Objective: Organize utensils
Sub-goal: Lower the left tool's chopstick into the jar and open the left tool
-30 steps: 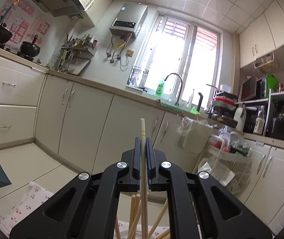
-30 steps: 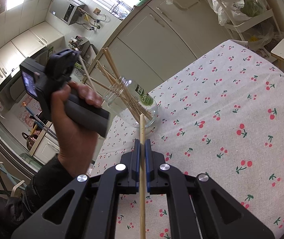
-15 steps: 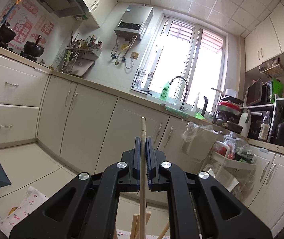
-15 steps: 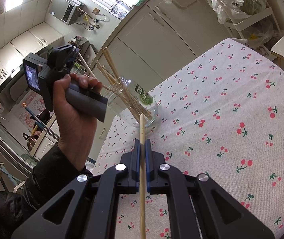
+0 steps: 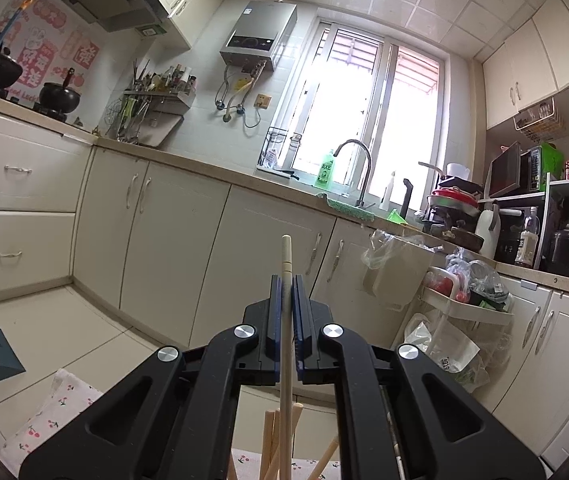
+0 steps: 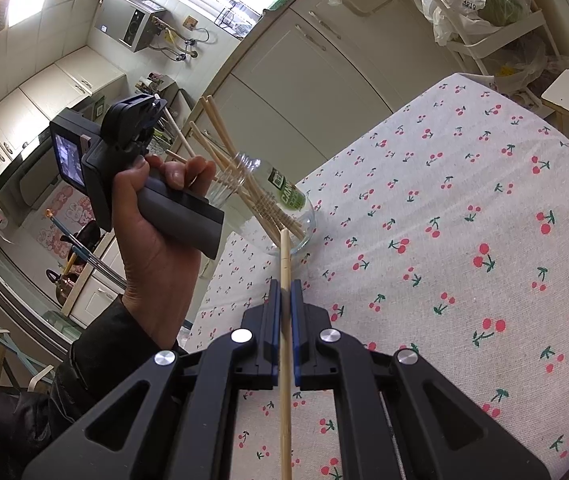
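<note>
Both jaw pairs closed, one chopstick apiece: left gripper (image 5: 286, 280) clamps a pale chopstick (image 5: 286, 320) held upright above the jar mouth; right gripper (image 6: 282, 286) clamps a second chopstick (image 6: 284, 340), tip toward 12 o'clock, near the jar base. Glass jar (image 6: 284, 208) on cherry-print tablecloth (image 6: 464, 240) holds several chopsticks (image 6: 228, 160) already. Remaining, by judgement: these two. Loose utensils on cloth: none visible.

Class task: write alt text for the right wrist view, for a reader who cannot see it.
The right hand-held gripper is shut on a wooden chopstick above a cherry-print tablecloth. Beyond it, a glass jar holds several chopsticks, and a hand holds the left hand-held gripper beside it.
</note>
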`<state>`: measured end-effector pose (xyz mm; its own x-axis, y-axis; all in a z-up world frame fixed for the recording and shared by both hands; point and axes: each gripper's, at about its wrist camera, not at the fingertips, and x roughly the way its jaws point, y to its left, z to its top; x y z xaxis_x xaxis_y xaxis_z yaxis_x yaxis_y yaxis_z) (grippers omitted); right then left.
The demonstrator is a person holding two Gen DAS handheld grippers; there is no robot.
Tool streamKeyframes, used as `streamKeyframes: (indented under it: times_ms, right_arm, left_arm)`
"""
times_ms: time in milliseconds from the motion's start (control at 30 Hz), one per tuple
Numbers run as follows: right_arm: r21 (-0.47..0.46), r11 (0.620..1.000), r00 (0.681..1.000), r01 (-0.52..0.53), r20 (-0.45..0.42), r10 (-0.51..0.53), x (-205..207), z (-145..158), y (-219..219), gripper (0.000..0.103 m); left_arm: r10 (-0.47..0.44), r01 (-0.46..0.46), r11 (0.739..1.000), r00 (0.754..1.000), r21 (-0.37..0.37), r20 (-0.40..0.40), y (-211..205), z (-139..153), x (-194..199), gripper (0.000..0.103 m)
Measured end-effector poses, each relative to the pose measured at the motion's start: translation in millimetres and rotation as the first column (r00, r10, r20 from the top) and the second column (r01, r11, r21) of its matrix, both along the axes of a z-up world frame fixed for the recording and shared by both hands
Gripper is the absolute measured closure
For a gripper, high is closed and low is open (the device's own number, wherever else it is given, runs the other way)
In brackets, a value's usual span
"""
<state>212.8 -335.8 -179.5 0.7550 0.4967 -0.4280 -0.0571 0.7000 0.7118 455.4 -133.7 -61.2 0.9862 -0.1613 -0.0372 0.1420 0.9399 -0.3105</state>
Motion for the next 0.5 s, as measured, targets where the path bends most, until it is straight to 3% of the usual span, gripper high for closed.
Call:
streamKeyframes:
  times_ms: [200,500]
  right_arm:
    - [0.003,1.0,1.0,0.001,-0.001,-0.001,-0.5,-0.3,0.6,0.097]
    - [-0.001,1.0,1.0,0.005,0.001,-0.005,-0.7,1.2,1.1,0.097]
  left_arm:
    - [0.003,-0.004,1.0,1.0,-0.013,-0.009,3.5,2.0,5.3,0.098]
    - [-0.041,0.044,0.997,0.998,0.059,-0.042,0.4,-11.0,-13.9,0.098]
